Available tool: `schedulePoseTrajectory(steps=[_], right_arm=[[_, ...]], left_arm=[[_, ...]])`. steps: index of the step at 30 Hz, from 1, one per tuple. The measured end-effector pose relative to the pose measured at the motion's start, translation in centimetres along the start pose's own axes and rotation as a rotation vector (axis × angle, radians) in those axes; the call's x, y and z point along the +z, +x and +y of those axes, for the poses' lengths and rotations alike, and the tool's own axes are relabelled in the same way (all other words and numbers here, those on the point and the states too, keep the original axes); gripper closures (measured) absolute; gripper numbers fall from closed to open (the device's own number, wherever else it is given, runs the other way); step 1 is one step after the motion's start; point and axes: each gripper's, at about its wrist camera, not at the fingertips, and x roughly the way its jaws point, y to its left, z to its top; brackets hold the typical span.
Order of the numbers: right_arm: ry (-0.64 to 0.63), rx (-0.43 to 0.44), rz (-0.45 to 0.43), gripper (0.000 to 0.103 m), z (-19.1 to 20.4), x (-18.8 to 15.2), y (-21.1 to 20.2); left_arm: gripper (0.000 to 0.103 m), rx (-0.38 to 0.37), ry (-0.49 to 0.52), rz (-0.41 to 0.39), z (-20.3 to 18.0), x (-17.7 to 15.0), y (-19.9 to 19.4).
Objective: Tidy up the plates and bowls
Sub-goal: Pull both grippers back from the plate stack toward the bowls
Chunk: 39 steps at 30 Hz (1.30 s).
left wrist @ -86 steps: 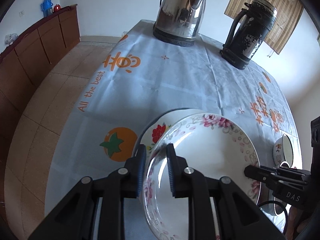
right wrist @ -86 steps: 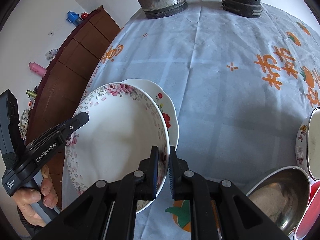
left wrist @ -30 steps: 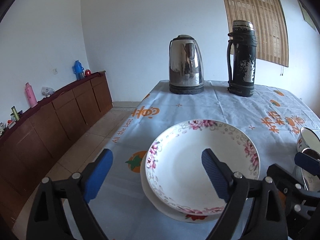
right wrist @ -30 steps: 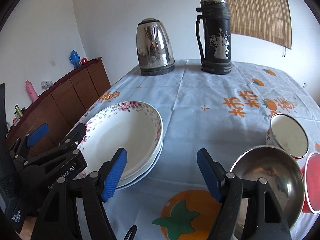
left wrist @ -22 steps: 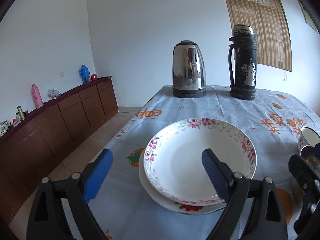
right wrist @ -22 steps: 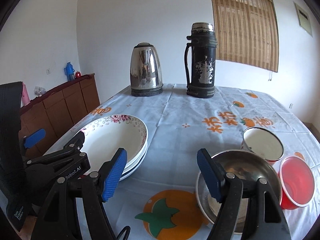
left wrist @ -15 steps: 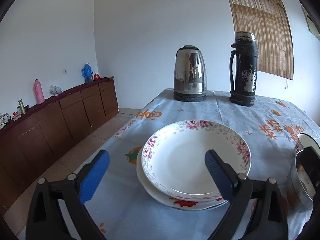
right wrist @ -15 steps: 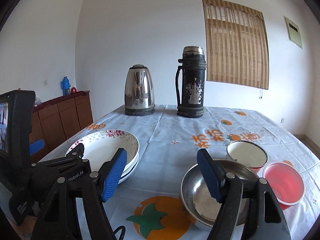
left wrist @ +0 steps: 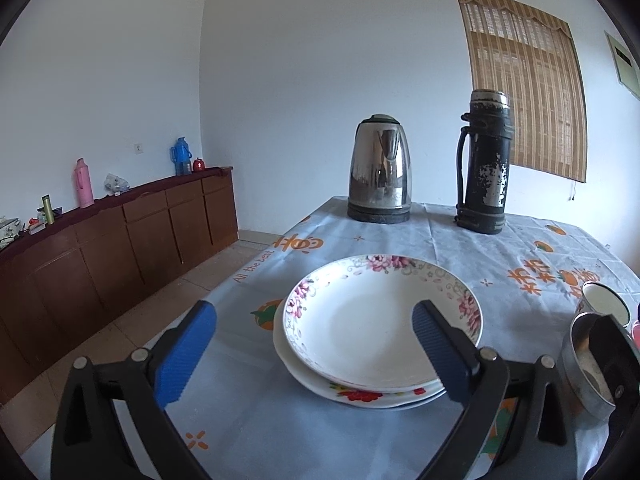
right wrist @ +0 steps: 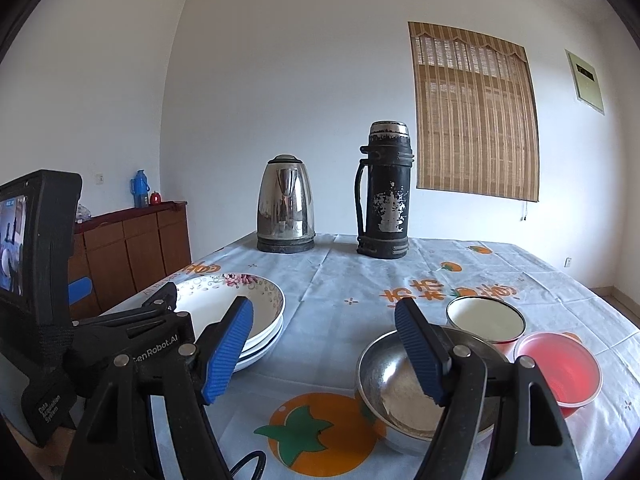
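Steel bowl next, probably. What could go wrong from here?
1. The steel bowl sits close against the white enamel bowl and the red cup; a tool finger slipped over its far rim could knock either one.
2. The flowered plate sits off-centre on the plate below, so the pile may rock if bumped.
3. The left tool and right tool, both open, are close together and could collide.
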Motion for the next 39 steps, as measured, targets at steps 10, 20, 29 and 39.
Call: schedulePoseTrajectory(steps=[10,20,29,39], right_arm=[[0.014,-0.018,0.031,0.028,-1.0,-0.5,-0.4],[-0.008,-0.02,0.032,0.028,-1.8,-0.9,-2.0],[-0.02,-0.041,0.018,0.028,-3.8,-1.0,-3.7],[-0.021,-0.115,0.006,0.028,-8.2,-1.1,-5.1]], left_arm=[[0.001,-0.021,0.0,0.007,-0.3,-0.6,-1.4],[0.001,-0.044,0.002,0.014,-1.3,-1.3,-3.1],[0.001,-0.1,0.021,0.026,-3.5,-1.9,-4.5],[0.001,-0.202,0.053,0.055,-7.8,-2.5,-6.2]])
